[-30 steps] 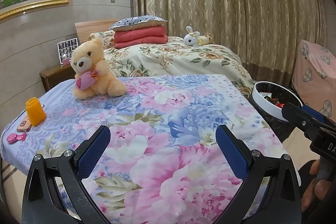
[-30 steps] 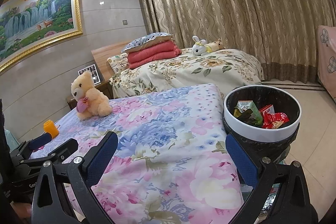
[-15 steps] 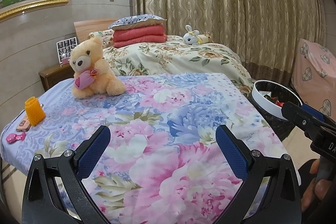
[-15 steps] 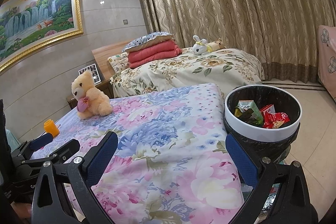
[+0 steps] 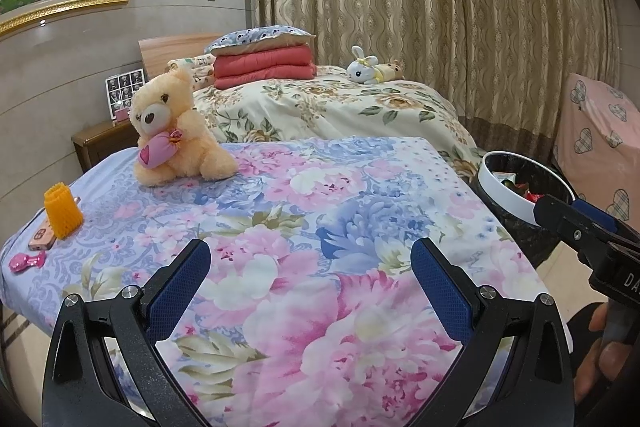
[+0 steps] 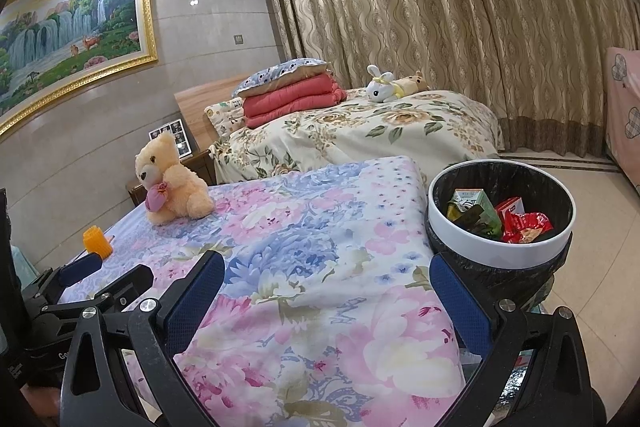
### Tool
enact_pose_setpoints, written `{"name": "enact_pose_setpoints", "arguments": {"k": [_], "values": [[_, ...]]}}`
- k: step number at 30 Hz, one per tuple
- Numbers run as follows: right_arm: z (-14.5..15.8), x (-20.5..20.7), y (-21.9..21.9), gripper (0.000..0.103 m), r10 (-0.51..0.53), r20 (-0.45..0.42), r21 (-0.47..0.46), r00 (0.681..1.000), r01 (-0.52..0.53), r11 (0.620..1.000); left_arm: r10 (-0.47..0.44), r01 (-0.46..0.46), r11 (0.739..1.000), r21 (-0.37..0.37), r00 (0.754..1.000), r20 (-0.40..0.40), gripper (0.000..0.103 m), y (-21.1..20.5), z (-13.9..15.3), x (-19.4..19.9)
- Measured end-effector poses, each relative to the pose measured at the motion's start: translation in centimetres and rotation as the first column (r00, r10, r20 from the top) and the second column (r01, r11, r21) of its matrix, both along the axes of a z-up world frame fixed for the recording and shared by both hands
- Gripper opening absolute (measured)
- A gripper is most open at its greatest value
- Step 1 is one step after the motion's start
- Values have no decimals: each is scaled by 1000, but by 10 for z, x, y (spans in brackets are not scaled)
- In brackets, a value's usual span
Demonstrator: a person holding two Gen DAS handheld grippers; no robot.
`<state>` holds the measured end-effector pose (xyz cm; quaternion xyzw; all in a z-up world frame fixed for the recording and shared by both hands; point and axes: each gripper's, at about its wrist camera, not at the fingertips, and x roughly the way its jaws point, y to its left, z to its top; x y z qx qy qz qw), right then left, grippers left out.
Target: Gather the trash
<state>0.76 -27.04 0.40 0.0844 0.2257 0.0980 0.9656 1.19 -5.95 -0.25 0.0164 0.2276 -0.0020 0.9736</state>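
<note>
Landmark: bin (image 6: 500, 259), white rim, black liner, on the floor touching the near bed's (image 6: 304, 267) right edge. Near bed has a floral sheet; far bed (image 6: 360, 131) beyond it holds a red quilt stack (image 6: 292, 99) and a plush rabbit (image 6: 380, 87). Inside the bin: green carton (image 6: 472, 203), red wrapper (image 6: 524, 227) — trash already in. Teddy (image 5: 176, 131) sits on the near bed, far from the bin, toward the wall. Orange foam net (image 5: 62, 213), phone (image 5: 44, 239) and pink clip (image 5: 26, 261) lie at the bed's edge opposite the bin. Left gripper (image 5: 310, 291) and right gripper (image 6: 328, 301) hover over the sheet — jaws wide, both empty.
</note>
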Motion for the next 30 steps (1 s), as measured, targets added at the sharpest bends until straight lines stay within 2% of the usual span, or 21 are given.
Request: {"name": "enact_pose_setpoints", "arguments": {"k": [30], "values": [[-6, 7, -2, 103, -9, -36, 4, 999, 9, 1000, -12, 12, 1000, -4, 1000, -17, 102, -2, -3, 8]]}}
